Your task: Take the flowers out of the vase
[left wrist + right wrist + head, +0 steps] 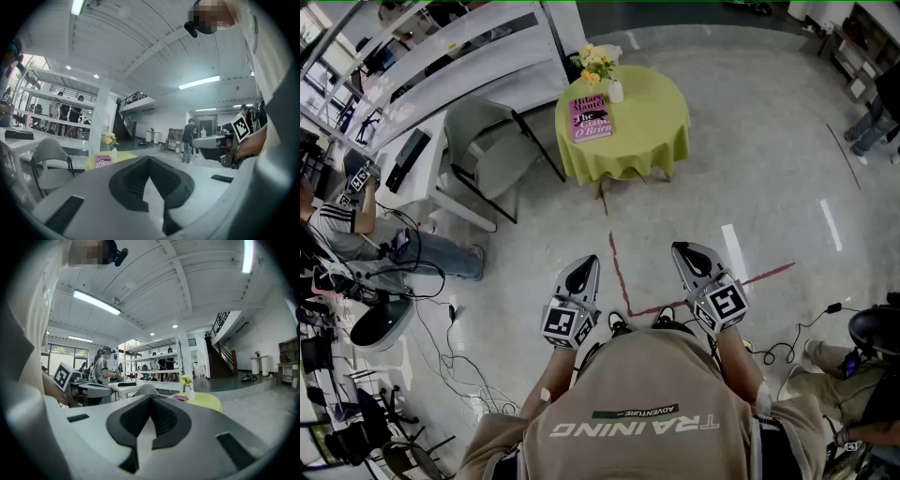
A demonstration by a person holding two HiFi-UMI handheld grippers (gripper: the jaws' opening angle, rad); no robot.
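Observation:
Yellow flowers (596,62) stand in a small white vase (616,91) at the far edge of a round table with a lime-green cloth (628,131), a few steps ahead of me. Both grippers hang close to my chest, far short of the table. My left gripper (584,265) is shut with nothing in it, and so is my right gripper (687,251). In the left gripper view the flowers (110,138) show small beyond the closed jaws (149,159). The right gripper view has the flowers (186,380) and vase (191,393) past its closed tips (151,397).
A pink book (589,117) lies on the table beside the vase. A grey chair (487,150) stands left of the table, by white desks (422,159) with seated people. Red tape lines (619,272) cross the floor; cables (441,337) lie at left and right.

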